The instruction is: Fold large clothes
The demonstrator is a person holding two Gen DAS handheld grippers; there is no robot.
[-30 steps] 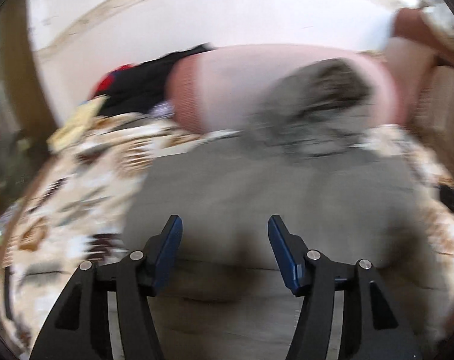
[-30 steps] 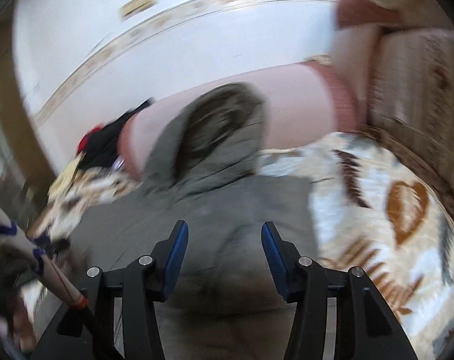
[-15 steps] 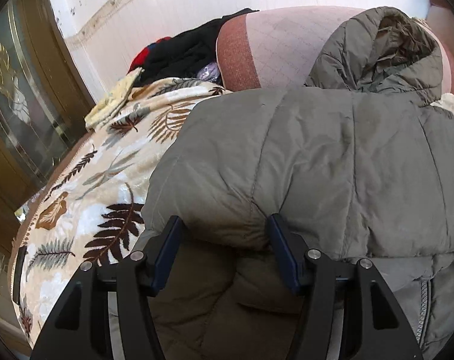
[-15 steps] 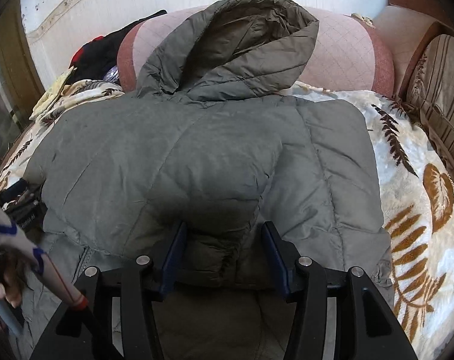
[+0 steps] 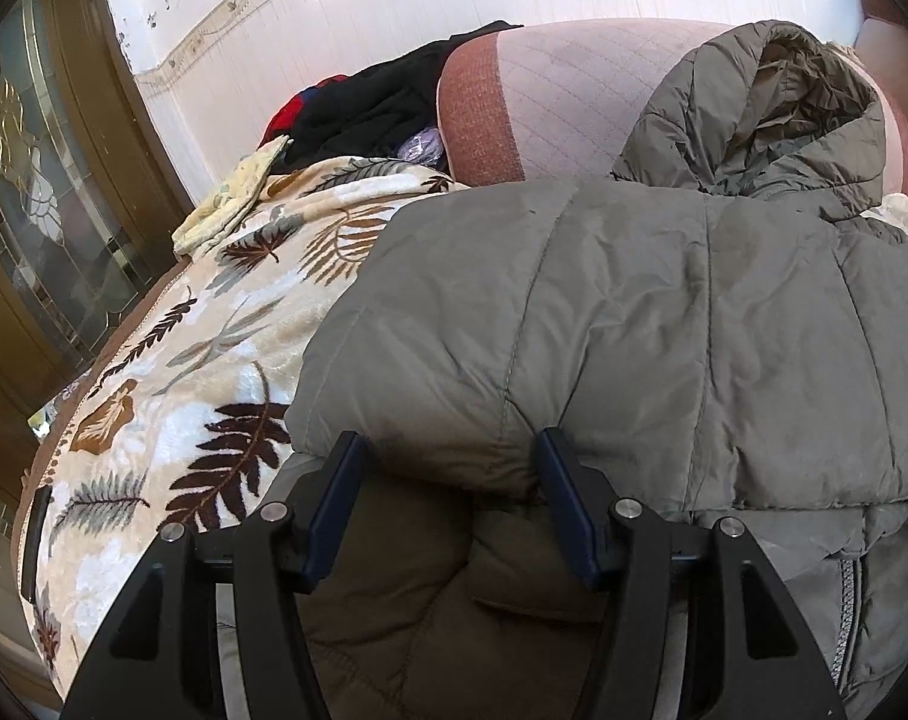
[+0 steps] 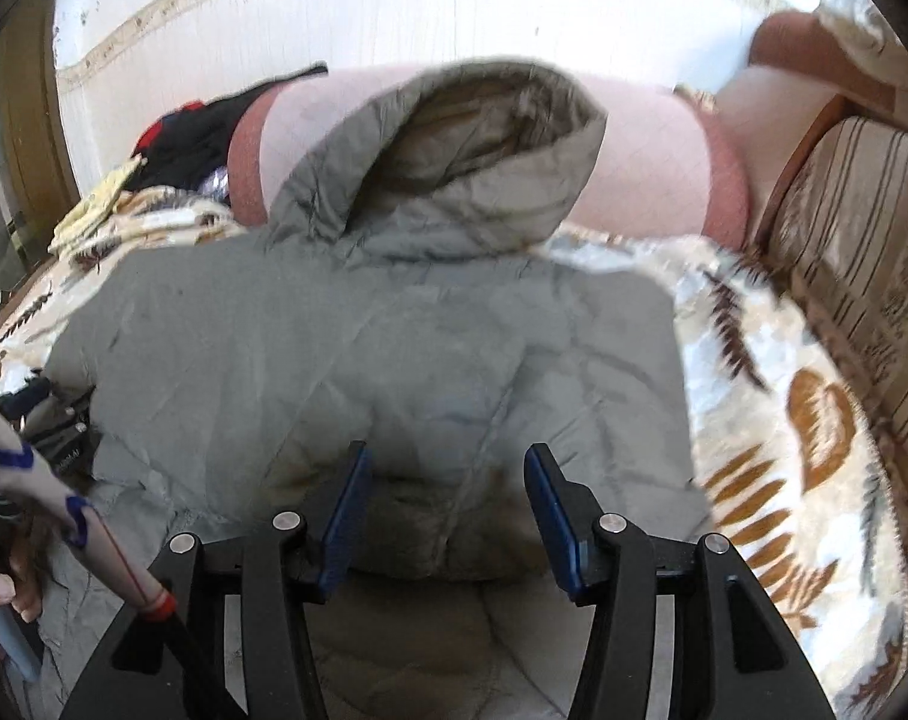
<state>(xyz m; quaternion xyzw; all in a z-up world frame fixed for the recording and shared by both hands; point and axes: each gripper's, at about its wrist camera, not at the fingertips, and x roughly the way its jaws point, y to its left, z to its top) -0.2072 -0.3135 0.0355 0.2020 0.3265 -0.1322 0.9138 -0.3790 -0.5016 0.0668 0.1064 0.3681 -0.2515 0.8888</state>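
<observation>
A large grey-green puffer jacket (image 5: 634, 312) lies folded over on a leaf-patterned blanket, its hood (image 5: 772, 114) resting against a pink bolster. My left gripper (image 5: 447, 450) is open, its fingers on either side of the folded edge at the jacket's left part. In the right wrist view the jacket (image 6: 363, 348) fills the middle, with the hood (image 6: 454, 144) at the back. My right gripper (image 6: 447, 462) is open over the jacket's near folded edge and holds nothing.
The leaf-patterned blanket (image 5: 171, 372) covers the bed. A pink bolster (image 5: 550, 90) lies at the back, with dark clothes (image 5: 363, 108) piled to its left. A wooden glass door (image 5: 27, 180) stands at left. A striped sofa arm (image 6: 856, 252) is at right.
Both grippers have come down to the jacket's folded edge and stayed open. Since half a second ago the right view has drawn back and blurred, while the left has barely moved.
</observation>
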